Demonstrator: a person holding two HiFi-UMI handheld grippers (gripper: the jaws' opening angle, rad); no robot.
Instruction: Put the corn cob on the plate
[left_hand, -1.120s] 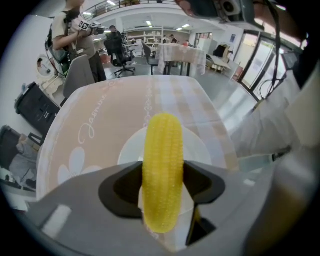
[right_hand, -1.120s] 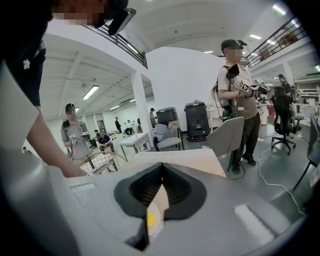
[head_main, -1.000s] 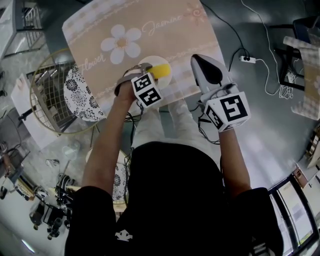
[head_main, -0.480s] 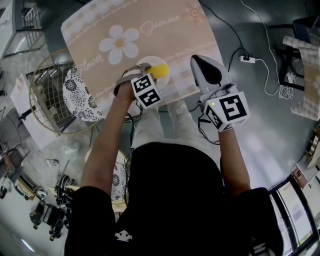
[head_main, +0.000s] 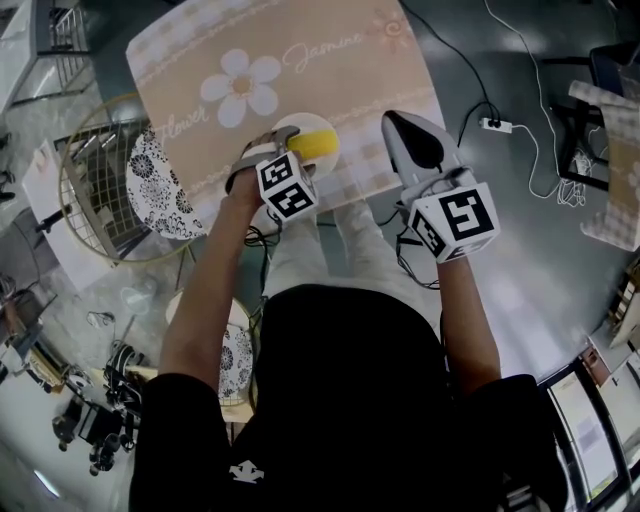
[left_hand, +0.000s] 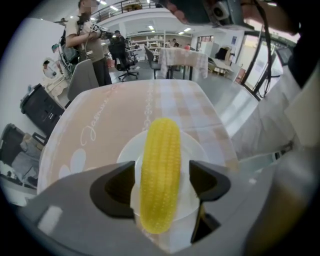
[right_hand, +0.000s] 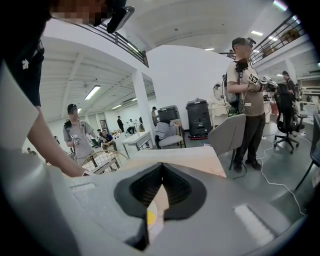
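The left gripper points steeply down with its jaws spread; they have just been opening. The yellow corn cob stands between them, with white showing beside the pads. The cob lies on the small round white plate. In the left gripper view its long axis runs straight away from the jaws towards the table's far edge. The plate rests on a beige checked tablecloth with a daisy print. To the right, the right gripper hovers near the table edge, jaws closed on nothing.
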